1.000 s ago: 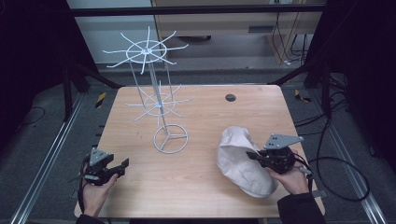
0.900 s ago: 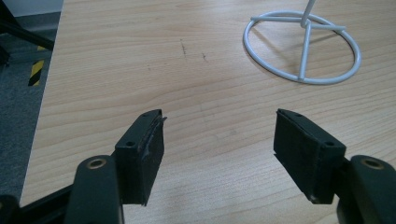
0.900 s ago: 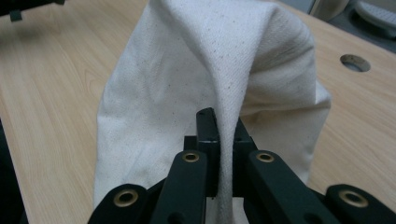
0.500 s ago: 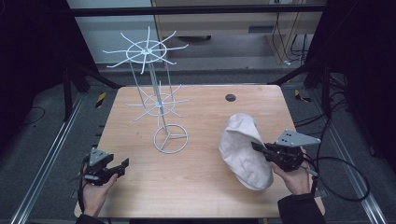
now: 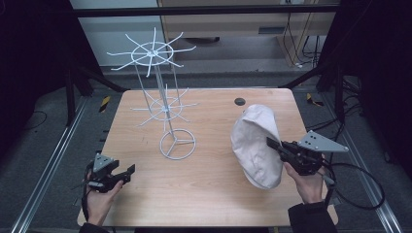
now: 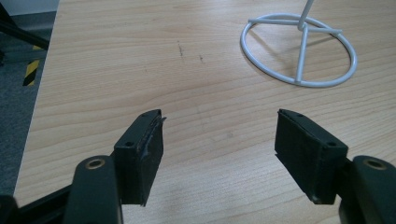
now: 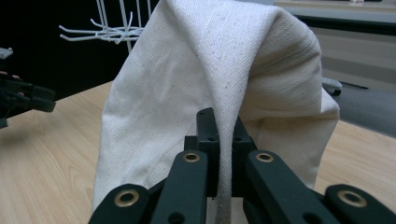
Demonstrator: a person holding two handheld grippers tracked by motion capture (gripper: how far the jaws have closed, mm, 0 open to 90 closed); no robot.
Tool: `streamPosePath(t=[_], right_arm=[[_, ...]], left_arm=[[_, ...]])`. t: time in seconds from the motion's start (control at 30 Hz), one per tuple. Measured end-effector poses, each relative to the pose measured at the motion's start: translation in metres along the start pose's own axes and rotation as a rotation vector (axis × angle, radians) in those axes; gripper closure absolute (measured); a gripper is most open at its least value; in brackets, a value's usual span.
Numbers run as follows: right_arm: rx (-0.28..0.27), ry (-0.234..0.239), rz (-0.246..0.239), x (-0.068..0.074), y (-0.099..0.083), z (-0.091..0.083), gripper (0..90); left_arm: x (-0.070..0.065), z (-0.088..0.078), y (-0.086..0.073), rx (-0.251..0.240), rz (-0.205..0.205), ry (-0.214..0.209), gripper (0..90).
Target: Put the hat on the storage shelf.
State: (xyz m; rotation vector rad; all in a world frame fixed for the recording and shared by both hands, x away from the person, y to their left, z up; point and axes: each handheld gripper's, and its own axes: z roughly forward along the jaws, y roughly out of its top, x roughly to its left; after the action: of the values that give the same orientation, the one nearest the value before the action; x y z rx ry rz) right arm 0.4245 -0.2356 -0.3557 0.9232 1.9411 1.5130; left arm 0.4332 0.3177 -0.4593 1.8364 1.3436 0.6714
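left claw [image 5: 127,171]: low over near-left corner of wooden surface [image 5: 209,194], jaws spread wide, nothing between | right claw [image 5: 272,143]: near right edge, clamped tight on fold of cream cloth cap [image 5: 256,145], cap draped in front, lifted partly off surface | white wire rack [image 5: 167,114]: upright, farther back left of centre, apart from cap

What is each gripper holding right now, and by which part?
The right gripper pinches a fold of the white cloth hat; the left gripper holds nothing.

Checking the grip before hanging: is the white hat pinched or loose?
Pinched: the right gripper has its jaws shut on a fold of the white hat.
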Motion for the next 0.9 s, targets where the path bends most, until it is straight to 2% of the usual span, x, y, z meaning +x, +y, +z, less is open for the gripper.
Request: streamPosePath(t=[0.2, 0.43, 0.63, 0.9], right_arm=[[-0.051, -0.003, -0.005, 0.006, 0.013, 0.003, 88.6], [-0.110, 0.008, -0.017, 0.019, 0.030, 0.015, 88.7], [-0.168, -0.005, -0.003, 0.025, 0.041, 0.023, 88.7], [-0.254, -0.026, -0.006, 0.032, 0.055, 0.024, 88.7]], left_arm=[[0.001, -0.001, 0.000, -0.008, -0.016, 0.001, 32.4], [0.002, -0.001, 0.000, -0.013, -0.018, -0.012, 32.3], [0.002, -0.001, 0.000, -0.011, -0.017, -0.011, 32.3], [0.003, -0.001, 0.001, -0.009, -0.019, -0.012, 32.3]])
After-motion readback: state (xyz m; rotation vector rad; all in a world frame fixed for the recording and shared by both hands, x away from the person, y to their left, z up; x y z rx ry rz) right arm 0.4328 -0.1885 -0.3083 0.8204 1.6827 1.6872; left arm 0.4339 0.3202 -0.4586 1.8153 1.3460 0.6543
